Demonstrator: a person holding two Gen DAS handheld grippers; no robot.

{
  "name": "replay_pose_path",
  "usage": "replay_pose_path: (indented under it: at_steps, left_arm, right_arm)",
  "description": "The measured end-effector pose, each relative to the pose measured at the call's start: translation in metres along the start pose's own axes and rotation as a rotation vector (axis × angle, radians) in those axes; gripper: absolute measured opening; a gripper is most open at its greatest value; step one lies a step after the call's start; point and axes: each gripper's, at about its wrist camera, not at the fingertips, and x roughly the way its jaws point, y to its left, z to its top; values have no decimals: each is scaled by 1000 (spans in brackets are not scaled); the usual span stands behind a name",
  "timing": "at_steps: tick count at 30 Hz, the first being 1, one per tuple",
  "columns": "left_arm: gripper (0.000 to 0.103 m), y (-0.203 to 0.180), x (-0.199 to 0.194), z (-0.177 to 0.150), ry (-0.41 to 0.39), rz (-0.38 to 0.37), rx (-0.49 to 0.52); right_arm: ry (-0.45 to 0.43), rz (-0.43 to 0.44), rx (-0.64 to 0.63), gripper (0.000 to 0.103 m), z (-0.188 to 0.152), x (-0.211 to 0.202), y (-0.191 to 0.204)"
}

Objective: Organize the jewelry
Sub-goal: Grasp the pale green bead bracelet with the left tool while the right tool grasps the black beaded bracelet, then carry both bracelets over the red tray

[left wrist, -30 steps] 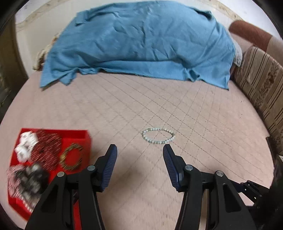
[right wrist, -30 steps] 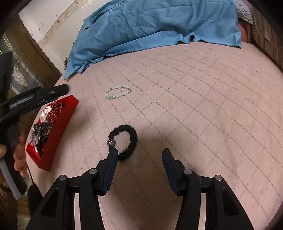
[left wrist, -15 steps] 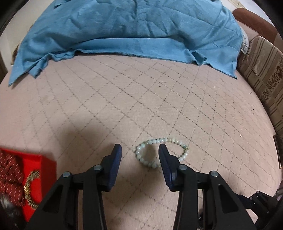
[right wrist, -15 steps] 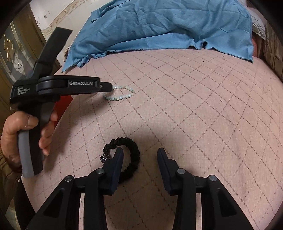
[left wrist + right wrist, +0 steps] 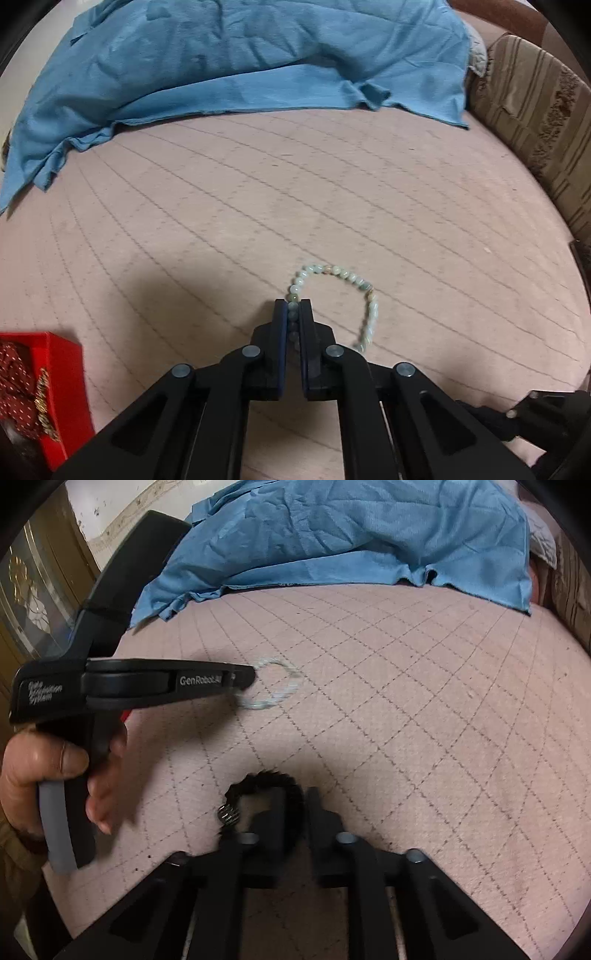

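Note:
My left gripper (image 5: 293, 306) is shut on the left side of a pale green bead bracelet (image 5: 369, 306), whose loop trails to the right over the pink quilted bed (image 5: 258, 206). From the right wrist view the left gripper (image 5: 243, 675) holds that bracelet (image 5: 284, 686), blurred. My right gripper (image 5: 299, 797) is shut on the right side of a black ruffled bracelet (image 5: 258, 781) with a small metal bead (image 5: 229, 814). A red jewelry box (image 5: 64, 387) with several pieces sits at lower left.
A crumpled blue cloth (image 5: 240, 55) covers the far part of the bed. A striped brown cushion (image 5: 535, 122) lines the right side. A wooden cabinet (image 5: 33, 590) stands at left in the right wrist view.
Both grippers moved forward and closed: the left onto the green bead bracelet, the right onto the black bracelet. The red box slid further toward the left edge of the left wrist view.

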Motion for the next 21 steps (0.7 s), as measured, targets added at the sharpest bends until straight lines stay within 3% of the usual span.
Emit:
replay_pose_path:
  at_steps: [6,21]
  left_arm:
    - [5,-2,-19,-8,-14,-32,-45]
    - [5,-7,-127,-31,-155,-87,-105]
  right_arm:
    - [2,69,70,9,1,-8,-8]
    - [-88,90,80,9,3,-70,7]
